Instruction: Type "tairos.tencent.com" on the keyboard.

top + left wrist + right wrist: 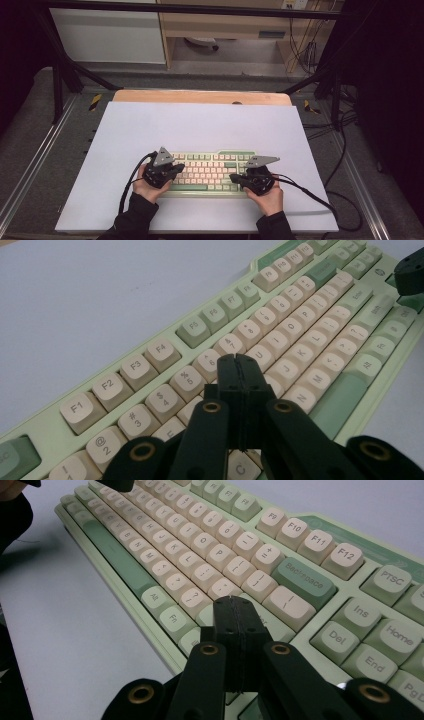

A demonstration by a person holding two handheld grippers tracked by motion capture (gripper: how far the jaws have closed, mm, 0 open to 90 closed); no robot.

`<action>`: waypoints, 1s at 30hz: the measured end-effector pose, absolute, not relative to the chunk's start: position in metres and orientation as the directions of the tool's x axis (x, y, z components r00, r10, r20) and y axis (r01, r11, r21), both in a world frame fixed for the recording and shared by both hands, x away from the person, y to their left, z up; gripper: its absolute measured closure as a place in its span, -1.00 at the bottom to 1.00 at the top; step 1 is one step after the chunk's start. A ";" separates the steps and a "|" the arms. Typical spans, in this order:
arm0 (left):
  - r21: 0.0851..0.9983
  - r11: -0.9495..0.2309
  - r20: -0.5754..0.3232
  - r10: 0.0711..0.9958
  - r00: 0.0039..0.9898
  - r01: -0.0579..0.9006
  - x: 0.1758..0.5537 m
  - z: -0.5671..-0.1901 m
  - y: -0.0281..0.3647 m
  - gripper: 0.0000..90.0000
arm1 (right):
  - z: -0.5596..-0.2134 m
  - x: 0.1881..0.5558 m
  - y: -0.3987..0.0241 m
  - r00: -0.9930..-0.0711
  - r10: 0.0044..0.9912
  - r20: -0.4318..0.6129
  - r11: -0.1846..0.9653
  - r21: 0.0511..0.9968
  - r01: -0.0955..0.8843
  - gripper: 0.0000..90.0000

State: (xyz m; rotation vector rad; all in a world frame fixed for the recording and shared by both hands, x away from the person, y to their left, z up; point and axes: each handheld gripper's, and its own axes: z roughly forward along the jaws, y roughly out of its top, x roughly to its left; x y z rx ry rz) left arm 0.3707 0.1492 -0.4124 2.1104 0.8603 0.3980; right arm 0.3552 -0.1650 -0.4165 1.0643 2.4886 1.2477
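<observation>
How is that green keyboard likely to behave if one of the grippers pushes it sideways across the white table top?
The keyboard looks like a stiff, flat slab, so it would probably move as one piece without bending or tipping. It lies flat on the smooth white table top, so it may slide, or swing round if pushed at one end. Its raised keys would likely sink under a push from above.

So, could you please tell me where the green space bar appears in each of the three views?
High view: space bar, keyboard's near edge, between the grippers.
Left gripper view, lower right.
Right gripper view, upper left.
Shared landmark: the dark green Backspace key.
</observation>
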 end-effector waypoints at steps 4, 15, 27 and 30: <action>0.777 -0.448 -0.001 0.702 0.712 0.443 0.374 -0.415 0.146 1.00 | -0.417 0.355 -0.165 -0.733 0.660 0.167 0.396 0.752 0.528 1.00; 0.768 -0.454 0.003 0.708 0.706 0.451 0.378 -0.422 0.143 1.00 | -0.417 0.356 -0.165 -0.736 0.657 0.163 0.402 0.751 0.525 1.00; 0.756 -0.471 0.012 0.705 0.710 0.455 0.380 -0.429 0.141 1.00 | -0.418 0.356 -0.165 -0.738 0.654 0.164 0.404 0.749 0.525 1.00; 0.756 -0.470 0.008 0.703 0.711 0.455 0.380 -0.430 0.140 1.00 | -0.418 0.356 -0.165 -0.738 0.655 0.164 0.404 0.749 0.525 1.00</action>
